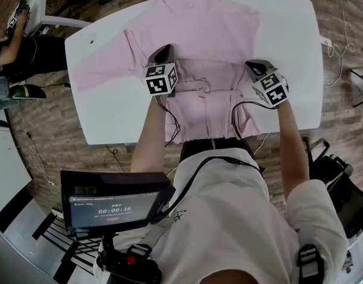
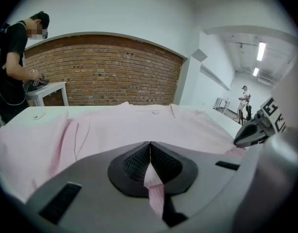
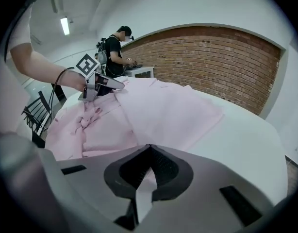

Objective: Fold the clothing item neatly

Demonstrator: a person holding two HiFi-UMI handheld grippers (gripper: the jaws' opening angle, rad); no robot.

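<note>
Left claw: my left gripper [image 2: 150, 153] is clamped tight, with a strip of pink cloth pinched between the pads and trailing back toward the camera.
Right claw: my right gripper [image 3: 148, 155] is closed the same way, with a pale fold of the same cloth nipped in it.
What I hold: both pinches are on the pink shirt [image 1: 211, 28], at its creased lower part.
Claws over the table: both sit above the near half of the white table [image 1: 110, 117]. The left is toward the table's middle and the right toward its right end, with bunched cloth running between them.
Shirt on the table: it lies on the tabletop with the collar toward the far edge. One sleeve is spread toward the left end, and the lower part reaches the near edge.
Past the table: a brick wall [image 2: 100, 76] runs behind the far edge. A person [image 2: 13, 67] stands off the far left corner.
Below the near edge: a screen [image 1: 113, 209] sits at my chest.
</note>
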